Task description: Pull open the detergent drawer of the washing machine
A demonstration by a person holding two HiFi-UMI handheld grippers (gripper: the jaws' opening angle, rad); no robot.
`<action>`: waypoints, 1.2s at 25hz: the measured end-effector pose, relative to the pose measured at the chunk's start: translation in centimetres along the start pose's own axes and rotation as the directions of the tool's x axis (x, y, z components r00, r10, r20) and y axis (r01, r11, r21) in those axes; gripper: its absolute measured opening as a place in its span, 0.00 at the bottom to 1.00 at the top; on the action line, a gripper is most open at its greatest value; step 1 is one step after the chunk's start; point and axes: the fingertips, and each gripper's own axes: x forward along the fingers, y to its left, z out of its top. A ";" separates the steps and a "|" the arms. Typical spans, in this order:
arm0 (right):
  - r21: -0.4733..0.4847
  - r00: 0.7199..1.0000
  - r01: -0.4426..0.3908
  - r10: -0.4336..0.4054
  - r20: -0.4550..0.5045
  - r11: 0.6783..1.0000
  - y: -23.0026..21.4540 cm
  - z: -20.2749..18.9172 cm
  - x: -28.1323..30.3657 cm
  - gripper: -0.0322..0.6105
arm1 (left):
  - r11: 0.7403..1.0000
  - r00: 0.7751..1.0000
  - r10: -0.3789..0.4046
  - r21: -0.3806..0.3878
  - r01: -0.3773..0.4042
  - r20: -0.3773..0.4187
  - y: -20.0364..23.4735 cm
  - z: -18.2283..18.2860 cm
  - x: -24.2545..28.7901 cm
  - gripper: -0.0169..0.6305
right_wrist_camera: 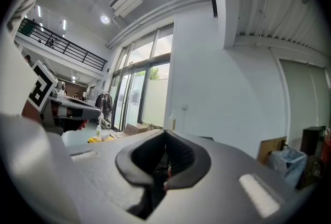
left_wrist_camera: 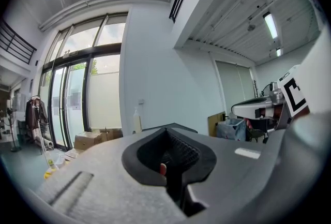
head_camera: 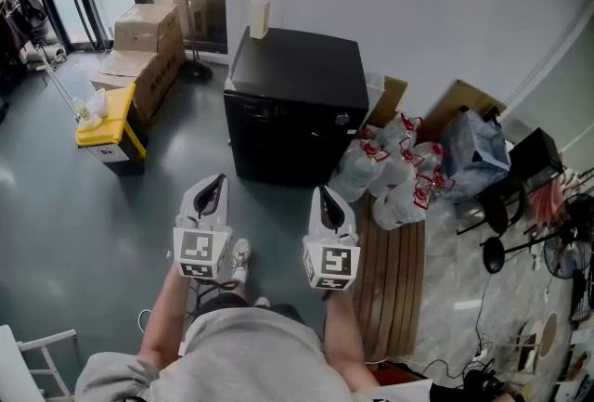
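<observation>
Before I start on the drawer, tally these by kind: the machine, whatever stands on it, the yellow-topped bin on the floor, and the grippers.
Black washing machine: 1
Bottle on its top: 1
Yellow-topped bin: 1
Grippers, both shut and empty: 2 (left gripper, right gripper)
Total: 5
</observation>
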 end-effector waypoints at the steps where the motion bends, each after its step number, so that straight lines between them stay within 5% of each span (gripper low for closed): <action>1: 0.000 1.000 -0.001 0.001 -0.001 1.000 0.0 0.0 0.9 0.06 | 1.000 1.000 0.000 -0.002 0.000 -0.003 0.5 0.0 0.8 0.04; 30: 0.007 0.993 -0.028 0.028 -0.110 1.000 1.4 -3.4 26.3 0.06 | 0.996 0.995 -0.048 -0.074 0.042 -0.089 15.3 -5.9 20.9 0.04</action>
